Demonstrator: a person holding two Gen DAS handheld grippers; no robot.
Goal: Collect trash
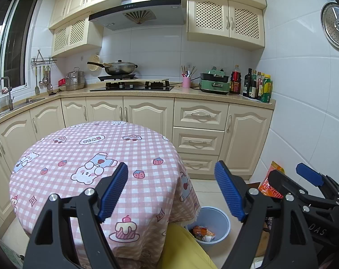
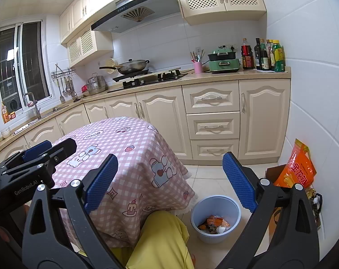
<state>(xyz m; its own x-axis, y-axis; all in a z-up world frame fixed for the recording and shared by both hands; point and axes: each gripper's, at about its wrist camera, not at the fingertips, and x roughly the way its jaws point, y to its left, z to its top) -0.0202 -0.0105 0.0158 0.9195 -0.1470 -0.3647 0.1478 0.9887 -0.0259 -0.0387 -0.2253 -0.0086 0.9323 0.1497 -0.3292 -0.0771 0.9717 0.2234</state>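
A pale blue bin (image 1: 223,218) (image 2: 214,238) stands on the tiled floor beside the round table (image 1: 80,152) (image 2: 129,139), which wears a pink checked cloth. Crumpled wrappers (image 1: 203,233) (image 2: 216,224) lie in the bottom of the bin. My left gripper (image 1: 171,167) hovers open over the table's near edge, nothing between its blue pads; it also shows at the left in the right wrist view (image 2: 53,146). My right gripper (image 2: 170,159) is open and holds nothing, above the table's right side and the bin; it shows at the right of the left wrist view (image 1: 290,174).
A person's yellow trouser leg (image 1: 185,246) (image 2: 160,242) is just below the grippers, next to the bin. An orange bag (image 1: 270,186) (image 2: 297,168) and a cardboard box (image 2: 274,172) stand against the right wall. Cream cabinets (image 1: 198,139) and a loaded counter (image 1: 192,93) lie behind the table.
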